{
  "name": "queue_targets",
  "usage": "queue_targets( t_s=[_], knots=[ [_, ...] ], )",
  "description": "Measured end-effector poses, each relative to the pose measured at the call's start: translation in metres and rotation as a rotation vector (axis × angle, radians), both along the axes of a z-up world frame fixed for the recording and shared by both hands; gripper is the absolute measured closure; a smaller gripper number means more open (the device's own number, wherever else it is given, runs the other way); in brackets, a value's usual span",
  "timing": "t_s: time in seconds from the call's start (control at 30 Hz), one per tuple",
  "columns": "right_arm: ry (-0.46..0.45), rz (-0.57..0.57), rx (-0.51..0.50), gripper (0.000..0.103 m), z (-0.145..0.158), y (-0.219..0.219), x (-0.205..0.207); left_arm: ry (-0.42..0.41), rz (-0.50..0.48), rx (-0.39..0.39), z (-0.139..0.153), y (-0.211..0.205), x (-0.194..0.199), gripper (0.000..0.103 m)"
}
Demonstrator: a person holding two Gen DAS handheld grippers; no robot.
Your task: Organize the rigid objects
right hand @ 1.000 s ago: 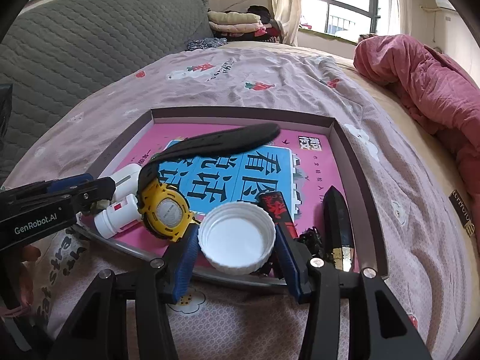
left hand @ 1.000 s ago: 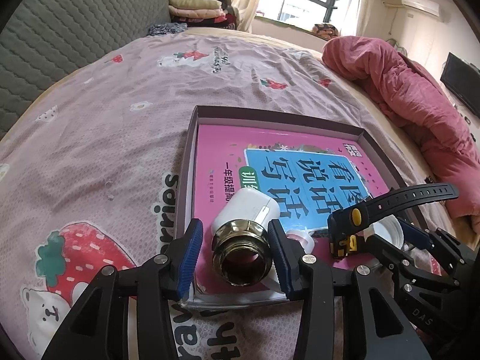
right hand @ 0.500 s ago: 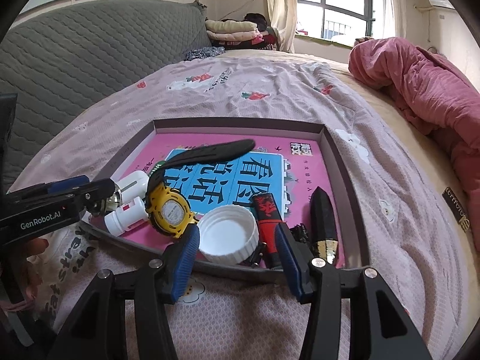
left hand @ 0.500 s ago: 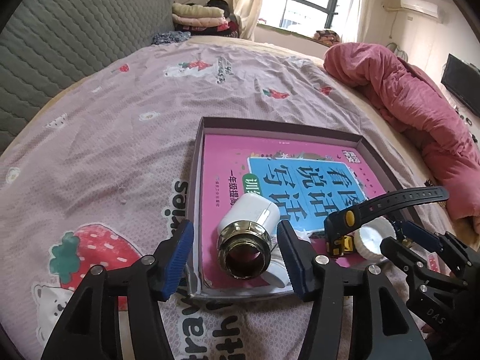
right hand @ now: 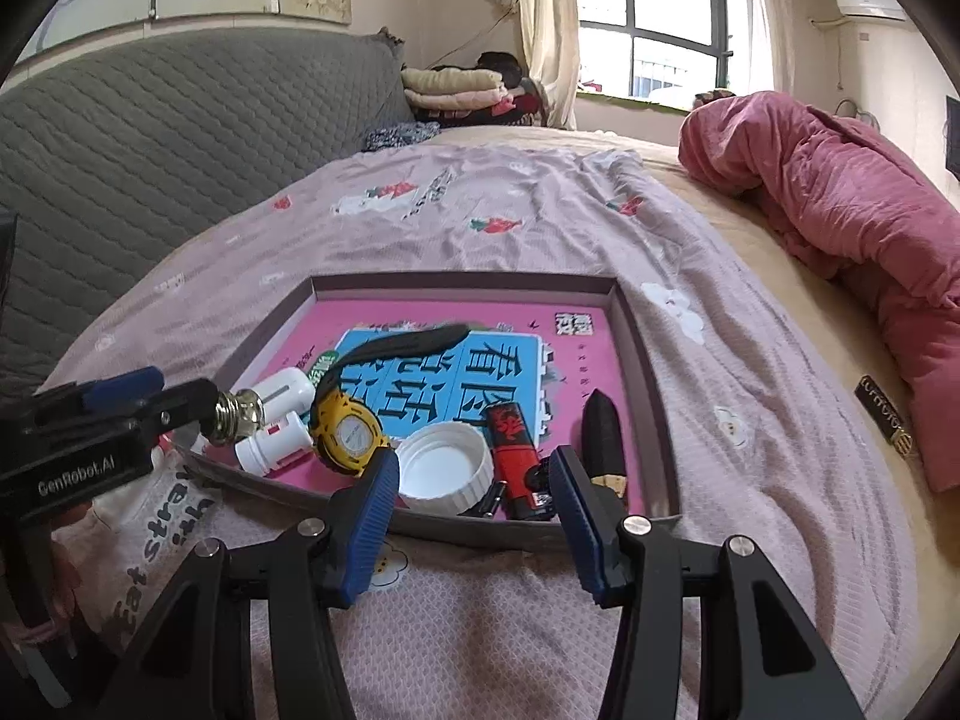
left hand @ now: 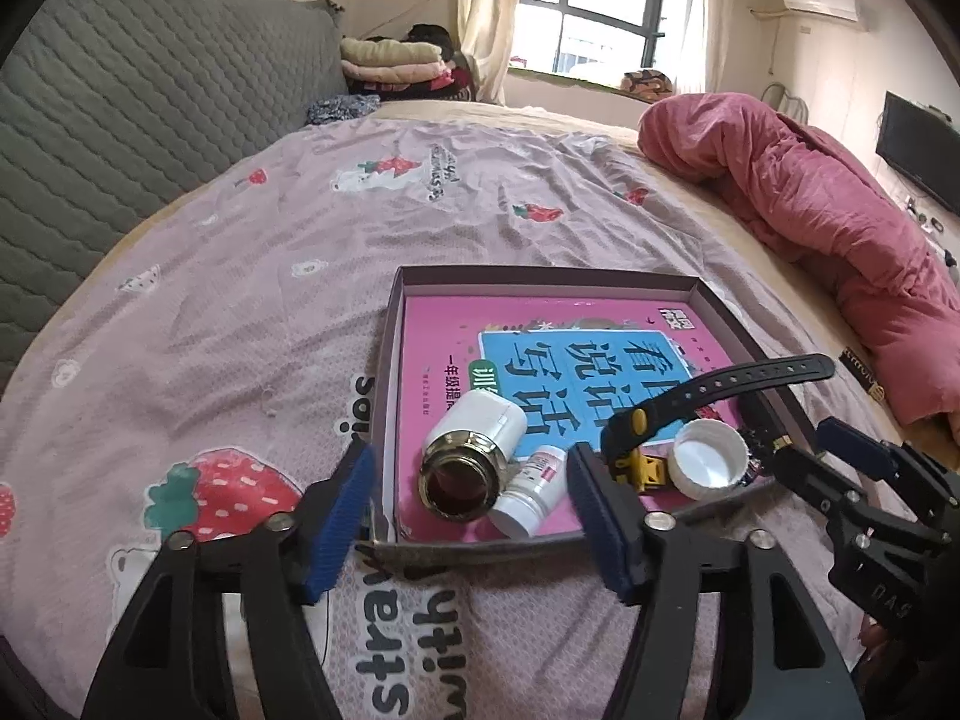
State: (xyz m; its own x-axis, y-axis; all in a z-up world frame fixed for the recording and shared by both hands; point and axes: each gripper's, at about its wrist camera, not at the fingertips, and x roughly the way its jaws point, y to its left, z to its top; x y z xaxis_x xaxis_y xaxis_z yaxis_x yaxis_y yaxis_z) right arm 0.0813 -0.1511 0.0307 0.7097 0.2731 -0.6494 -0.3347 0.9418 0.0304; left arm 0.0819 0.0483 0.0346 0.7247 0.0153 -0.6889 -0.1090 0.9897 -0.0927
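A shallow brown box lies on the bed with a pink and blue book in its bottom. In it lie a white bottle with a brass mouth, a small white pill bottle, a yellow watch with a black strap, a white cap, a red lighter and a dark folded knife. My left gripper is open and empty, just in front of the box. My right gripper is open and empty, at the box's near edge.
A pink quilt is heaped on the right side of the bed. A grey padded headboard stands on the left. Folded clothes are stacked at the far end under the window. The bedsheet spreads left of the box.
Both grippers have opened wider and drawn back from the box. The brass-mouthed bottle and the white cap, earlier between the fingers, now lie free in the box.
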Motion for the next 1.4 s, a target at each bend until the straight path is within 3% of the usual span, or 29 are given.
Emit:
queue_targets(
  t_s=[0.37,0.73,1.4],
  knots=[
    [-0.025,-0.020,0.022,0.051,0.015,-0.010,-0.020,0.001,0.001,0.001,0.015,-0.019,-0.024,0.028],
    [-0.035,-0.030,0.017,0.051,0.016,-0.019,-0.042,0.034,0.014,0.038,0.013,-0.037,-0.048,0.028],
    [-0.045,-0.050,-0.003,0.051,0.008,-0.034,-0.072,0.081,0.013,0.019,0.003,-0.057,-0.077,0.028]
  ],
)
